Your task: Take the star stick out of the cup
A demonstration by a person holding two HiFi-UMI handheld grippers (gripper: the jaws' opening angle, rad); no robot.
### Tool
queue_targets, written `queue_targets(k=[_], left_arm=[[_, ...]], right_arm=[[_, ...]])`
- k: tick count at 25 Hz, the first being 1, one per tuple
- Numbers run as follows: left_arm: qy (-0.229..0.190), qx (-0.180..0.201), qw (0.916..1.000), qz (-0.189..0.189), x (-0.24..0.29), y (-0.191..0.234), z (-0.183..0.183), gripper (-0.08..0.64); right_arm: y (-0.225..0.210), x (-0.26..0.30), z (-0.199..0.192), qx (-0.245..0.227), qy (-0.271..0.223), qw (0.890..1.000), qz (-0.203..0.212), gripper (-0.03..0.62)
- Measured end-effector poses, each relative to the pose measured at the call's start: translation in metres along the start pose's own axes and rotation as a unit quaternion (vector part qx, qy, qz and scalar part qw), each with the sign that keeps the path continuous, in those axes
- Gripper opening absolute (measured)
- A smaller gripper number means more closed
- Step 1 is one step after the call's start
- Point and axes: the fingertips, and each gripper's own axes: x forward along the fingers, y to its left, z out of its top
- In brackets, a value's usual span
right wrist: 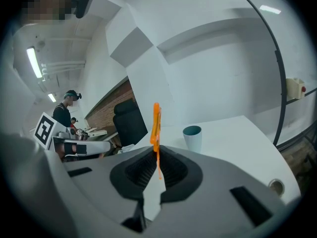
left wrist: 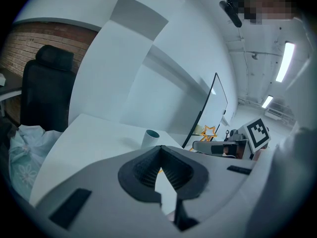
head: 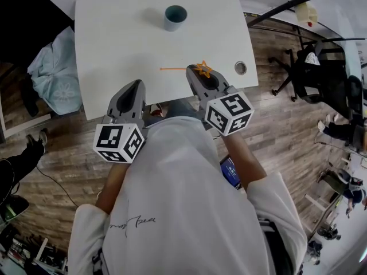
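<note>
The right hand-held gripper [head: 200,75] is pinching the star stick [right wrist: 156,127] between its pads. It holds the stick above the near edge of the counter [head: 114,44], at about 5 o'clock from the cup [head: 175,17] and well apart from it, so the removal looks done. The left hand-held gripper [head: 136,86] hangs at about 9 o'clock from the right one with its jaws pressed together on nothing, probably because this one-handed lift gives it no job.

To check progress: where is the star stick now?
The star stick is clamped in the right tongs over the near edge of the table, right of centre in the head view, well apart from the cup.
</note>
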Motion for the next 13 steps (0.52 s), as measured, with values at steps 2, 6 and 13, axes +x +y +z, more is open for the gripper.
queue_targets(k=[2,6,13], left_arm=[[0.001,0.000,1.0000,-0.001,-0.0001,0.0000,-0.0009,-0.003],[0.002,-0.001,1.0000,-0.004,-0.0004,-0.0021,-0.0014,-0.003],[0.003,-0.004,1.0000,-0.006,0.0009,-0.0072,-0.0041,-0.003]], right_arm=[[0.0005,0.0004,-0.0004,-0.001,0.001,1.000,0.000,0.023],[0.0003,-0.0020,0.0000,-0.001,0.001,1.000,-0.001,0.023],[-0.0041,-0.0091,-0.0014,0.003,0.000,1.000,-0.003,0.023]])
